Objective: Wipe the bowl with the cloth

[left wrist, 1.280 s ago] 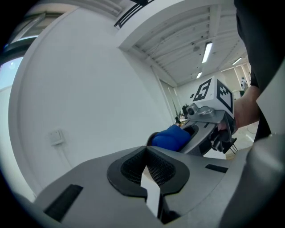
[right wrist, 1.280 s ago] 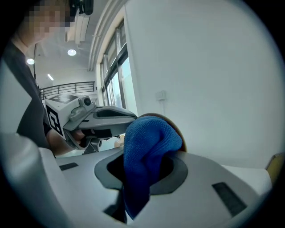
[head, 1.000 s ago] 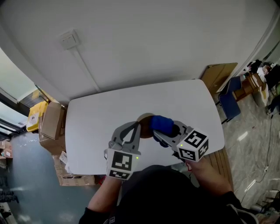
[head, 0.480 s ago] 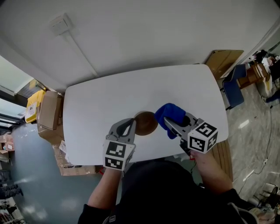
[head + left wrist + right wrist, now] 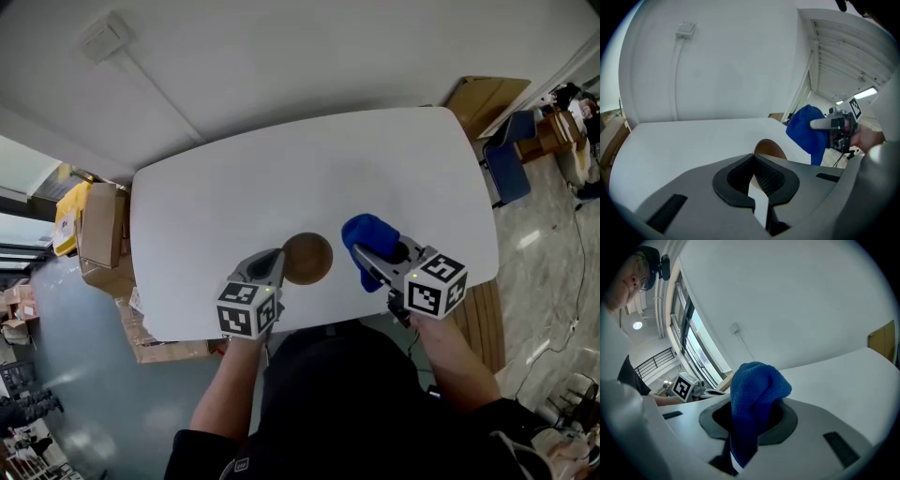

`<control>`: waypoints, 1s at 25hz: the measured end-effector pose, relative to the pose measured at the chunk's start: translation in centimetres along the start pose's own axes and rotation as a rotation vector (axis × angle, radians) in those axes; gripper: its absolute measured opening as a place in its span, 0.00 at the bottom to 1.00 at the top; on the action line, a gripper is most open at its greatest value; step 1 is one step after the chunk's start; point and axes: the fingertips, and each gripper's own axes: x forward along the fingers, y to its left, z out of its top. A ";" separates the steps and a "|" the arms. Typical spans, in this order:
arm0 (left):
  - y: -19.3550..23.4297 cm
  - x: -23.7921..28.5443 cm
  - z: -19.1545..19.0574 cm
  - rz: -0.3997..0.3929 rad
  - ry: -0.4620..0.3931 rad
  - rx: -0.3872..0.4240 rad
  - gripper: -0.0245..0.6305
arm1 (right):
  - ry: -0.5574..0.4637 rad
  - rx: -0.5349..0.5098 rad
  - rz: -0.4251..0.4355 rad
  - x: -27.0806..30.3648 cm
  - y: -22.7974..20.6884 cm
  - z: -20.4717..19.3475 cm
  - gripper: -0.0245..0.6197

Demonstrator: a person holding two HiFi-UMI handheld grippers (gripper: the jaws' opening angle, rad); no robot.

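Observation:
A brown bowl point(image 5: 307, 258) sits near the front edge of the white table point(image 5: 234, 187). My left gripper point(image 5: 273, 266) is at the bowl's left side, its jaws shut on the rim; in the left gripper view the bowl point(image 5: 769, 149) shows just past the closed left gripper point(image 5: 757, 183). My right gripper point(image 5: 367, 261) hovers a short way right of the bowl, apart from it, shut on a bunched blue cloth point(image 5: 368, 234). The cloth point(image 5: 754, 394) bulges up out of the right gripper point(image 5: 745, 432). From the left gripper view the cloth point(image 5: 808, 133) hangs to the right.
Cardboard boxes point(image 5: 98, 239) and a yellow item point(image 5: 70, 220) stand on the floor left of the table. A folded cardboard sheet point(image 5: 487, 94) and a blue chair point(image 5: 511, 173) are at its right end. A wall socket point(image 5: 101, 37) with a cable duct is behind.
The right gripper has carried the blue cloth off the bowl and out to the right. The left gripper has kept its hold on the bowl's left rim.

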 end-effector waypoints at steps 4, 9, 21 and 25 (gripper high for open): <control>-0.2 1.6 -2.4 -0.003 0.062 -0.003 0.06 | 0.027 0.040 0.003 0.4 -0.4 -1.9 0.16; -0.3 2.7 -4.3 -0.008 0.097 -0.040 0.06 | 0.047 0.076 0.004 0.7 -0.8 -3.4 0.16; 2.8 4.1 -7.6 0.078 0.175 -0.084 0.06 | 0.044 0.081 0.018 0.1 -0.7 -3.3 0.16; 3.1 3.8 -7.1 0.094 0.136 -0.067 0.06 | 0.021 0.074 0.007 -0.7 -1.0 -2.0 0.16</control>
